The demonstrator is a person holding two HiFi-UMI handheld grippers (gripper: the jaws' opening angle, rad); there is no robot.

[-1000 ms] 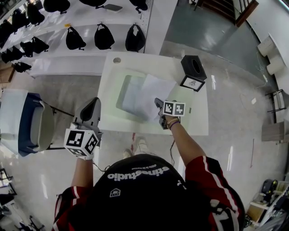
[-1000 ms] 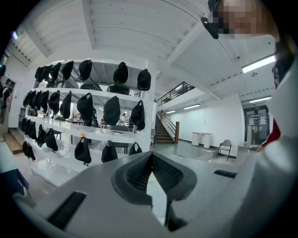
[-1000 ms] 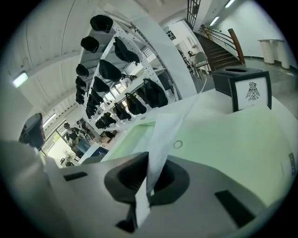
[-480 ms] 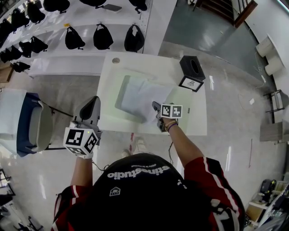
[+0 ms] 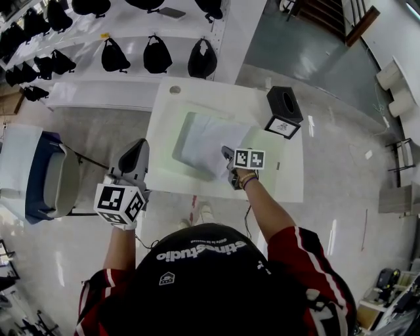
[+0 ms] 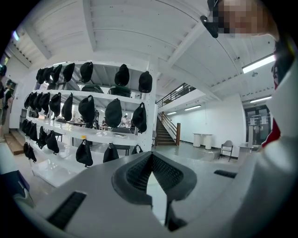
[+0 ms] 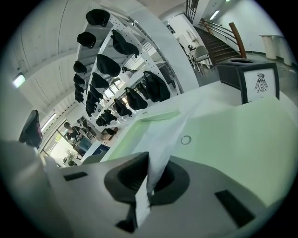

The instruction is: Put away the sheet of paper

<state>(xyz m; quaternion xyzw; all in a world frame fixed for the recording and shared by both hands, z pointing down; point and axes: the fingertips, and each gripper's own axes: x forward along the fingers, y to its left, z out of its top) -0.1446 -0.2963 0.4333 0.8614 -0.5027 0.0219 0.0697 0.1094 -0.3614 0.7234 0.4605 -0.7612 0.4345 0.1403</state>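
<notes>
Shoulders in a black top with red sleeves fill the bottom of the head view. Just above them, at lower left, the left gripper (image 5: 138, 151) hangs over the floor beside the table's left edge, clear of the tabletop. Its own view shows the jaws pressed together at the tips with nothing between them.

Right of centre, the right gripper (image 5: 227, 155) reaches over the near part of the white table (image 5: 289, 184). Its jaws are clenched on the near corner of the sheet of paper (image 5: 209, 141), and a sliver of the sheet pokes out behind the pads. From that pinched corner, raised off the tabletop, the sheet runs up and left across the frame. Its far part rests on a pale green tray (image 5: 184, 141) in the middle of the table. It covers most of the tray's right side and leaves a strip bare along the left.

Farther back, toward the upper right of the table, a black box (image 5: 283, 102) stands with an oval opening in its top. A small framed card (image 5: 282, 126) with a dark emblem sits just in front of it.

Beyond the table, across the upper left of the frame, white shelves (image 5: 131, 79) carry rows of black bags (image 5: 157, 56). A staircase (image 5: 328, 10) shows at the upper right.
</notes>
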